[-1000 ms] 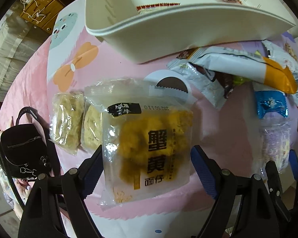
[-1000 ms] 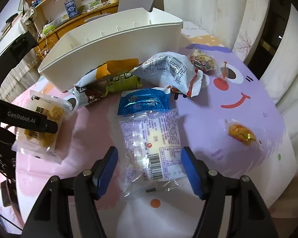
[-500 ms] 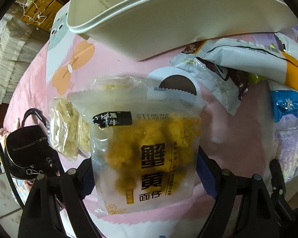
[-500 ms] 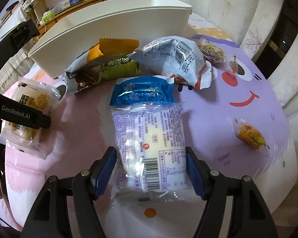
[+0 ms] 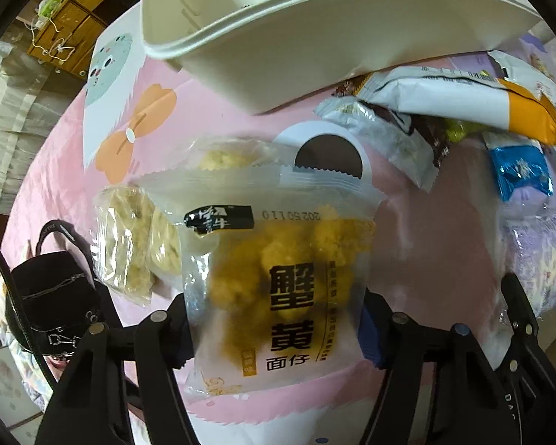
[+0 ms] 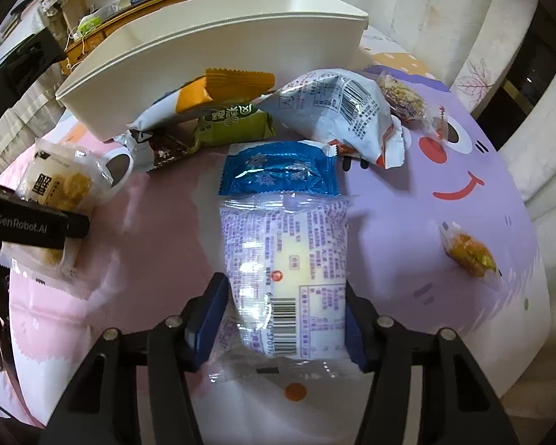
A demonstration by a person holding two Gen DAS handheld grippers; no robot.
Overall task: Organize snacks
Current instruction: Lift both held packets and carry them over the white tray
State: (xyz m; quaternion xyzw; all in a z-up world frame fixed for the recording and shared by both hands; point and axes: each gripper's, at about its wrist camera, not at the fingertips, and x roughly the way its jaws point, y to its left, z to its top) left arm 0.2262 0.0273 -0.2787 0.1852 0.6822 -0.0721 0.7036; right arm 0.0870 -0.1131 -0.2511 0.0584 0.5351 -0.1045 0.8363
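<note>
My left gripper (image 5: 274,319) is shut on a clear packet of yellow crab-roe noodle snack (image 5: 278,278), lifted above the pink tablecloth; it also shows in the right wrist view (image 6: 55,200). My right gripper (image 6: 283,315) is shut on a purple-printed clear packet (image 6: 285,274) with a barcode, which still rests on the table. A white divided organiser box (image 5: 315,37) stands at the back, seen from the right wrist too (image 6: 211,59).
Two pale cracker packets (image 5: 129,244) lie left of the held snack. A blue packet (image 6: 281,170), green packet (image 6: 233,126), white-and-orange bag (image 6: 204,100), white bag (image 6: 337,111) and small sweets (image 6: 467,252) lie before the box. A black bag (image 5: 52,296) sits off the table's left edge.
My left gripper closed on the yellow snack packet and raised it toward the box. My right gripper moved forward over the purple packet and closed its jaws on it.
</note>
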